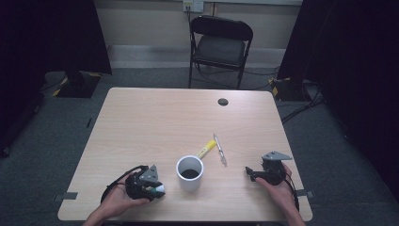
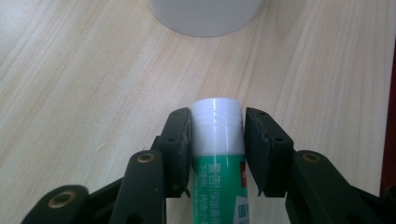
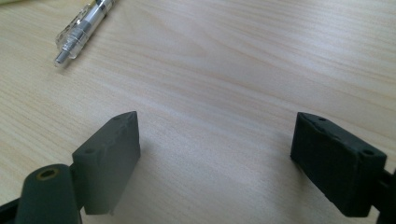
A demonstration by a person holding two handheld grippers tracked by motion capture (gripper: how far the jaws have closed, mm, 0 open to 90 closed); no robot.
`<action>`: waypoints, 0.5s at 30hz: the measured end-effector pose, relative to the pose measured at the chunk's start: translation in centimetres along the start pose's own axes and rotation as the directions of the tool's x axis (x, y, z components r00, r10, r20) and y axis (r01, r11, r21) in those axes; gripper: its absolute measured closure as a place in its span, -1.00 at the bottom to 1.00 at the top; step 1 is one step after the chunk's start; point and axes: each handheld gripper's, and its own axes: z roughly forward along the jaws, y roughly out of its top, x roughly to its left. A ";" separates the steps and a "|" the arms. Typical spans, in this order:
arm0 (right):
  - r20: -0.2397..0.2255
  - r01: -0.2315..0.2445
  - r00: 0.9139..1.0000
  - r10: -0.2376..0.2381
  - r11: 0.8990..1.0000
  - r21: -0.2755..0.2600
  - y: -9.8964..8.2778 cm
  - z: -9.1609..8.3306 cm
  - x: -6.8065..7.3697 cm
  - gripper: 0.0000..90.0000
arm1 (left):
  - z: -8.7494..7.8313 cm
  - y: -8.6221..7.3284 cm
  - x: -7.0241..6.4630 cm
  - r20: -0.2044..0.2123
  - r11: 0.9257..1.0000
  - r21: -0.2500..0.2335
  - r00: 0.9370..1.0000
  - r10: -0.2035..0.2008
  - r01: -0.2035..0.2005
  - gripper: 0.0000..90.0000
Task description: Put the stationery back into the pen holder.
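While the left gripper (image 2: 218, 140) pinches the glue stick (image 2: 218, 158) lower centre, pen (image 1: 219, 149) and marker (image 1: 206, 149) lie outside the cup (image 1: 190, 173); right gripper (image 3: 215, 154) spread, empty.

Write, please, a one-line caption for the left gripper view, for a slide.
Left gripper clamps a green glue stick by its white cap, pointing toward a white cup on the wooden table.

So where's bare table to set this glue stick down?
Free: the far half of the wooden table, up to the black grommet hole. Crowded: the white cylindrical cup, yellow highlighter and clear pen. The left gripper grips the green-and-white glue stick.
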 end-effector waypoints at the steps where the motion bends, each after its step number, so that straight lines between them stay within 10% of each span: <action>1: 0.001 0.000 1.000 0.000 1.000 0.000 0.0 0.0 0.0 -0.67 | 0.0 0.0 0.0 -0.012 1.000 0.000 1.000 0.001 -0.001 0.39; 12: 0.001 0.000 1.000 0.000 1.000 0.001 0.0 0.0 0.0 -0.67 | -0.2 0.1 0.6 -0.009 1.000 0.006 1.000 0.005 -0.005 0.45; 15: 0.001 0.000 1.000 0.000 1.000 0.000 0.0 0.0 0.0 -0.67 | -0.6 -0.2 0.9 0.003 0.996 -0.079 0.999 -0.051 0.051 0.45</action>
